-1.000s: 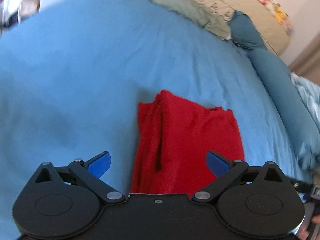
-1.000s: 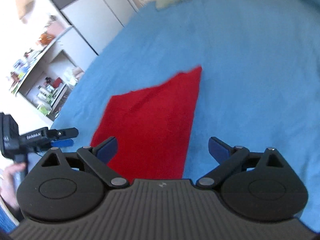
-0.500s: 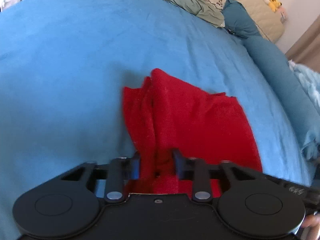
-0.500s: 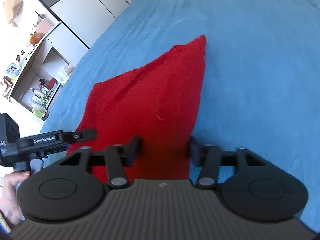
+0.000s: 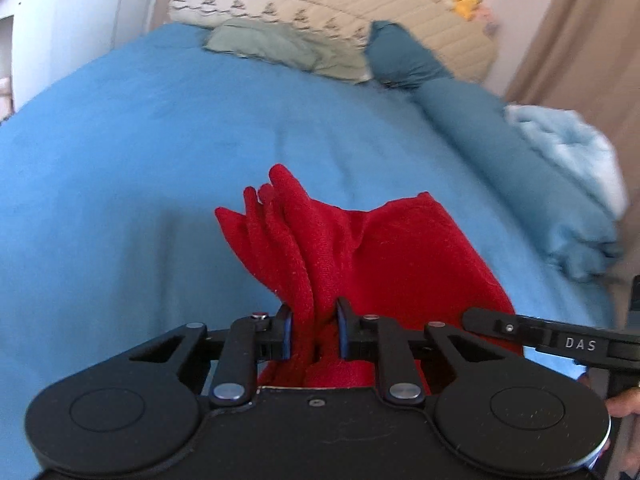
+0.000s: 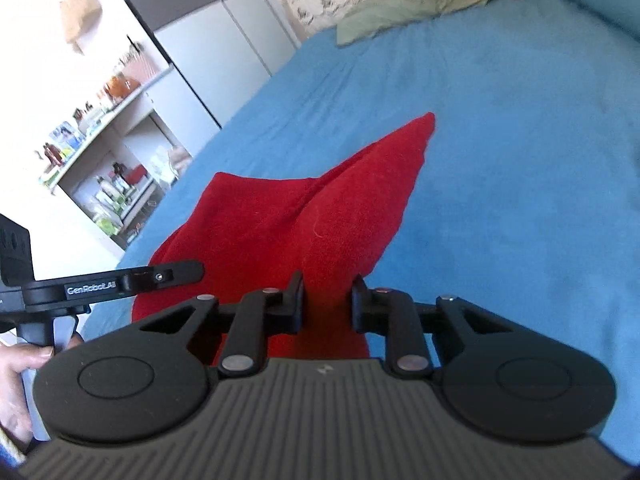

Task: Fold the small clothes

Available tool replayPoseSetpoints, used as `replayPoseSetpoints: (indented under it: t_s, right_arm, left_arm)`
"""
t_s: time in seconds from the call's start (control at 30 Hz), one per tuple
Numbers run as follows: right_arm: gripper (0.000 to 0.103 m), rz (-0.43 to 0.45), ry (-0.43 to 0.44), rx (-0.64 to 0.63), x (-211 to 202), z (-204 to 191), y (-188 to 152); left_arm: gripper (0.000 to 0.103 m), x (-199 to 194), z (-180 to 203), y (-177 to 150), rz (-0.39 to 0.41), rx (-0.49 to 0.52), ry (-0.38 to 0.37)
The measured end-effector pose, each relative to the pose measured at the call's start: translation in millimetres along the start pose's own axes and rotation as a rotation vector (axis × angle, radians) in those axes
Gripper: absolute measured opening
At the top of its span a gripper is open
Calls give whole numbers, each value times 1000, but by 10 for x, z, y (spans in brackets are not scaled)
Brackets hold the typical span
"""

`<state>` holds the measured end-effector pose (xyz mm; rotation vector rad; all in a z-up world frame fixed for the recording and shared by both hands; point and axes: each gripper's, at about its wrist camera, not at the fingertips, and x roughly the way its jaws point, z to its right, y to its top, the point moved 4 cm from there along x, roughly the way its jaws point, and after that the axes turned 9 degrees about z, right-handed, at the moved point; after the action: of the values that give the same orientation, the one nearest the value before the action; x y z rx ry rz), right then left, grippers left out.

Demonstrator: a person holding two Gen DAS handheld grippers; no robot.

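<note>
A small red garment (image 5: 384, 248) is held up off the blue bedspread (image 5: 140, 168). My left gripper (image 5: 313, 330) is shut on its near edge, the cloth bunched in folds ahead of the jaws. My right gripper (image 6: 327, 300) is shut on the other near edge of the red garment (image 6: 304, 216), which rises to a point ahead. The right gripper's finger shows at the right of the left wrist view (image 5: 552, 340). The left gripper shows at the left of the right wrist view (image 6: 112, 280).
A pale green pillow (image 5: 272, 46) and a teal bolster (image 5: 500, 160) lie at the head and right side of the bed. A light blue blanket (image 5: 572, 148) lies beyond the bolster. A wardrobe and cluttered shelves (image 6: 100, 152) stand left of the bed.
Both grippers went from open to shut on the garment's near edge, then lifted it off the bed. The cloth now bunches and hangs from the jaws.
</note>
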<state>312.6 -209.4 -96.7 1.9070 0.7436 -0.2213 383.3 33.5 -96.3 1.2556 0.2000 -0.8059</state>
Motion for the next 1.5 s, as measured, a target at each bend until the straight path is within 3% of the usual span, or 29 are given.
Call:
replayPoseSetpoints:
  t_s: [0.2, 0.33, 0.47, 0.5, 0.57, 0.63, 0.67, 0.73, 0.87, 1.07, 1.2, 1.37, 1.5]
  right_arm:
    - [37, -12, -51, -44, -813, 274, -485]
    - [38, -60, -108, 0, -912, 561, -891]
    - [48, -55, -119, 4, -922, 724, -1092]
    - [50, -56, -123, -7, -928, 723, -1084]
    - [73, -48, -134, -23, -1009, 737, -1060]
    - [90, -29, -134, -42, -1140, 724, -1016]
    - [91, -18, -148, -60, -1200, 718, -1008]
    - [91, -11, -175, -99, -1285, 748, -994]
    - [91, -58, -246, -143, -1229, 869, -1132]
    - [97, -71, -282, -104, -1114, 1100, -1319]
    - [97, -41, -287, -112, -1225, 1014, -1251]
    - [98, 81, -267, -149, -1797, 639, -937]
    - [103, 183, -269, -186, -2390, 215, -664]
  left_arm:
    - [23, -162, 446, -788, -44, -36, -30]
    - [23, -113, 595, -1187, -92, 10, 20]
    - [26, -101, 586, -1261, -79, 26, 61]
    - [32, -107, 588, -1246, -76, 23, 65]
    - [44, -186, 573, -1203, -56, 38, 101]
    - [83, -271, 593, -1170, -26, 73, 150]
    - [88, -351, 572, -1181, -3, 92, 174]
    - [89, -408, 524, -1219, 5, 118, 199]
    - [89, -295, 398, -1408, -63, 115, 219]
    - [90, -134, 317, -1562, -103, 108, 256]
    - [87, -342, 315, -1481, -63, 81, 262]
    - [88, -1098, 575, -1115, 96, 92, 293]
    - [103, -1825, 910, -827, 231, 111, 341]
